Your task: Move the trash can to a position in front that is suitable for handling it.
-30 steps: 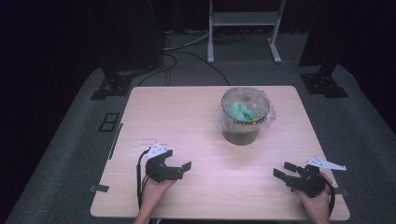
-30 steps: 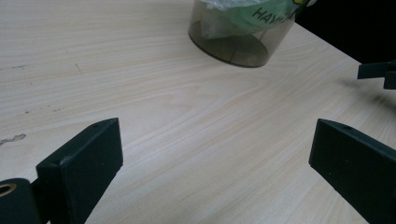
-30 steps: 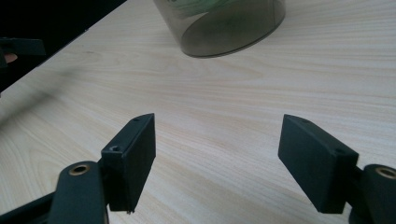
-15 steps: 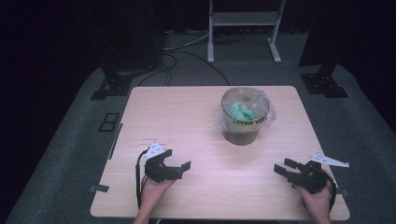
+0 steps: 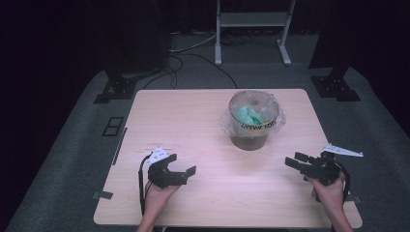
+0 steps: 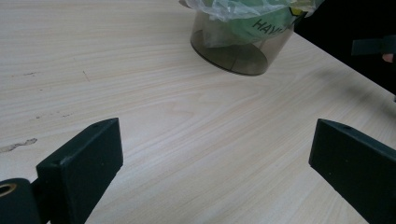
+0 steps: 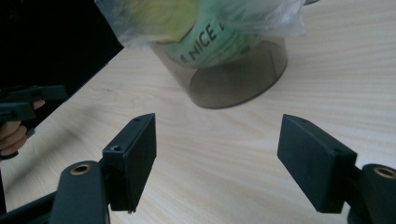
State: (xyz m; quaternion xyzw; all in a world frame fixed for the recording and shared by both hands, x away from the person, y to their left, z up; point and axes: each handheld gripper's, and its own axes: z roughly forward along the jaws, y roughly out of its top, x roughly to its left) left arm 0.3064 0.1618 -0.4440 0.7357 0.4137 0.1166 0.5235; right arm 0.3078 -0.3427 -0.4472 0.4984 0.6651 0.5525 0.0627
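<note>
A smoky transparent bin lined with a clear plastic bag holding green wrapping stands at the table's middle right. It appears near the top of the left gripper view and of the right gripper view. My left gripper sits near the front left of the table, wide open, with bare wood between its jaws. My right gripper is held at the front right, also open and empty, pointing toward the bin. Both are well short of the bin.
The light wooden table has faint marks near the left gripper. Dark stand bases and cables lie on the grey floor behind the table. The other hand's gripper appears far left in the right gripper view.
My right gripper has lifted slightly and shifted a little to the right. The left gripper and the bin have stayed put.
</note>
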